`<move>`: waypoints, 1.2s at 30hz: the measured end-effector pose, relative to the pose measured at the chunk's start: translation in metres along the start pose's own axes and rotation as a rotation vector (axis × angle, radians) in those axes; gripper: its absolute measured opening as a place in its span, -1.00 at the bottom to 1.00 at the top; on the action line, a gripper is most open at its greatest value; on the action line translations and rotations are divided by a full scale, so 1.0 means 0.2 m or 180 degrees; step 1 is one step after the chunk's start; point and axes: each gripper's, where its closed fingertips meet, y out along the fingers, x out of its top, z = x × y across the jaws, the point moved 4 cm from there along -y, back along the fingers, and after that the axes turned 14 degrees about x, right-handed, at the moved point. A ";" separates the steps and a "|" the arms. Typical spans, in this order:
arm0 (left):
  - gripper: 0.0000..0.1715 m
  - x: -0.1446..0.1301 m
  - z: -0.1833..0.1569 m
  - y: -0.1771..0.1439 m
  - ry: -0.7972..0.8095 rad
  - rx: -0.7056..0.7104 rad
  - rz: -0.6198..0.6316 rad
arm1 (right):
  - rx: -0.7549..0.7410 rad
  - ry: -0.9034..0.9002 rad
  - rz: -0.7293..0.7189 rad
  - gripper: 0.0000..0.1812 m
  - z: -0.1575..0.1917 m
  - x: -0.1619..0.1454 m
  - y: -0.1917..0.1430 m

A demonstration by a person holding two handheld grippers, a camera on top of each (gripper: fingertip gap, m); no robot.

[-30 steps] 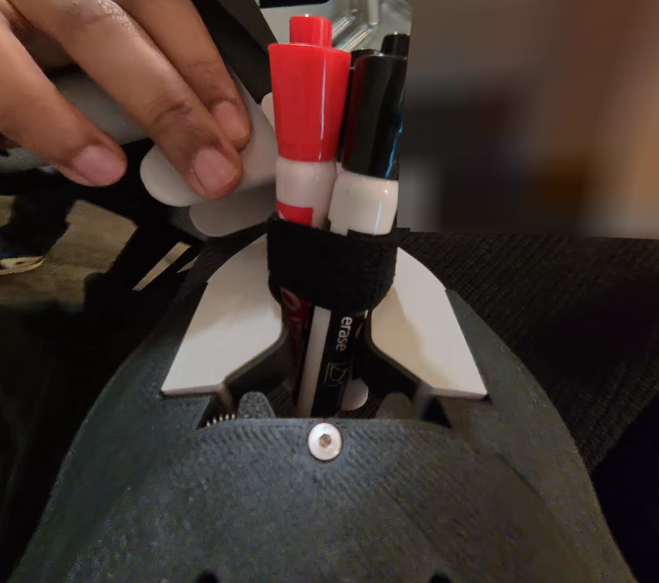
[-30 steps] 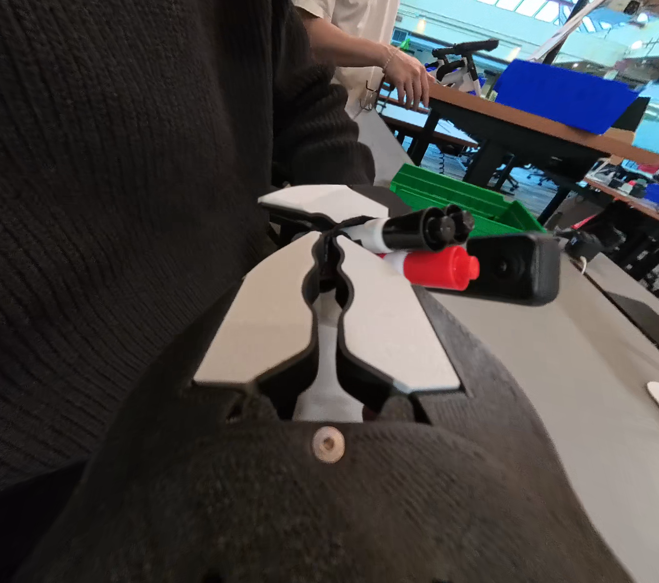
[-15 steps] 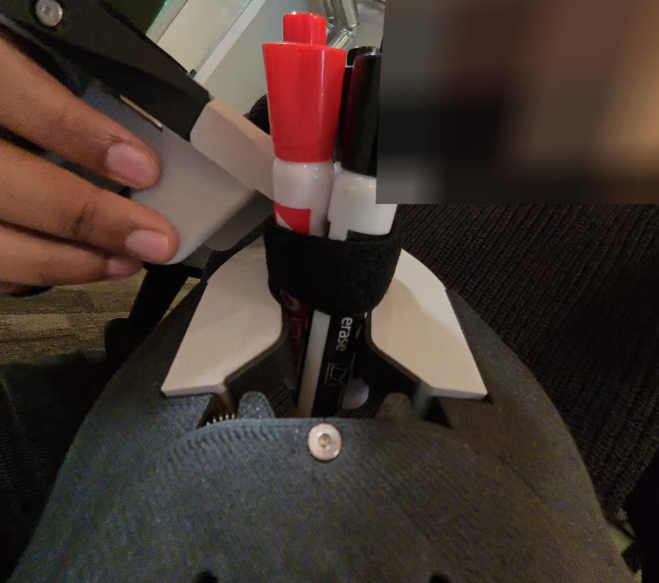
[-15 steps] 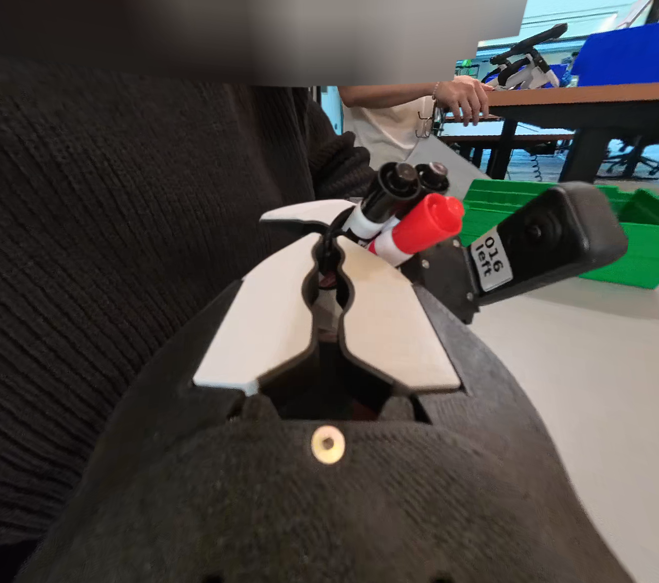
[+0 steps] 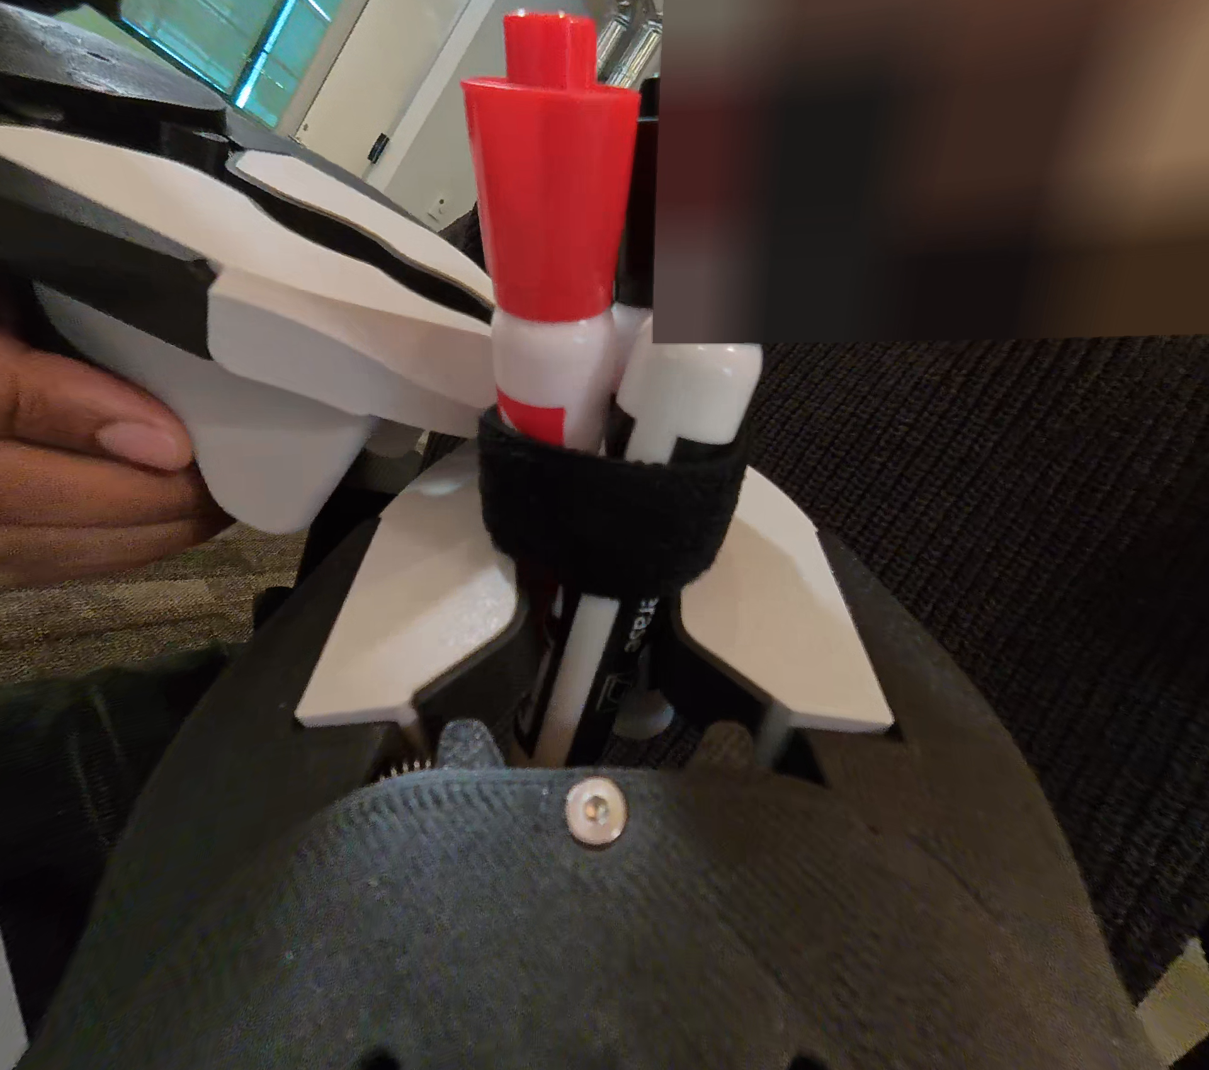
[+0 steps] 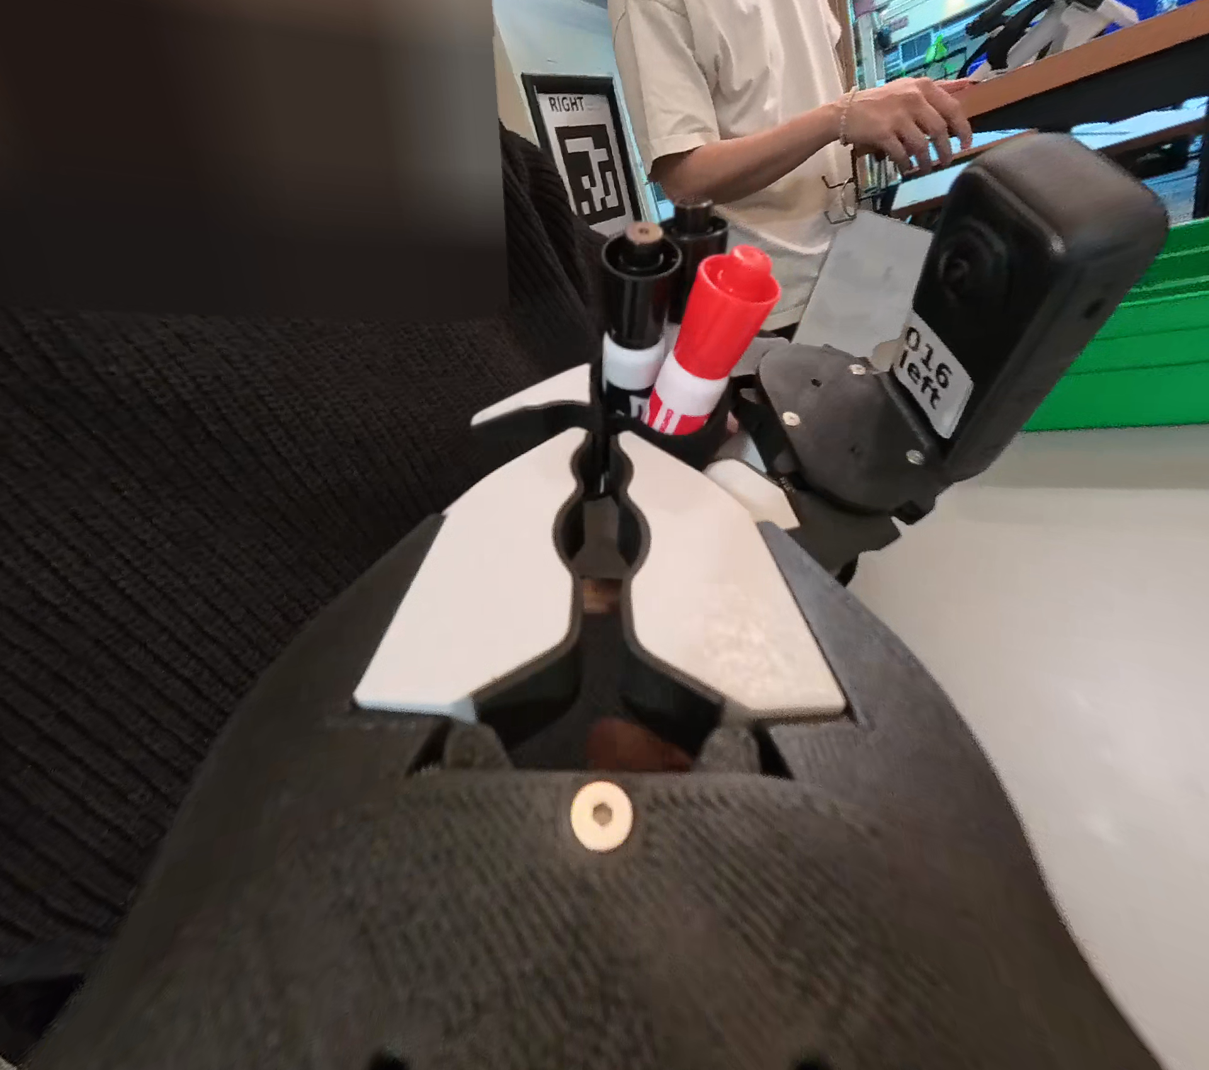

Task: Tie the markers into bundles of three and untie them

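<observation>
Three markers [image 5: 576,279] stay clamped in the left gripper [image 5: 608,522]; the right gripper [image 6: 598,472], swung level, now pinches the strap [image 5: 608,508] — untying likely next.

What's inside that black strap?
The black strap wraps three markers: a red-capped marker and two black-capped markers, held by the left gripper. The strap hides the barrels' middle parts.
</observation>
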 end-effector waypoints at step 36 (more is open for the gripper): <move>-0.48 0.03 0.81 -0.85 0.0491 0.4726 0.2452 | -0.2642 0.0504 -0.1014 -0.72 -0.43 -0.19 -0.67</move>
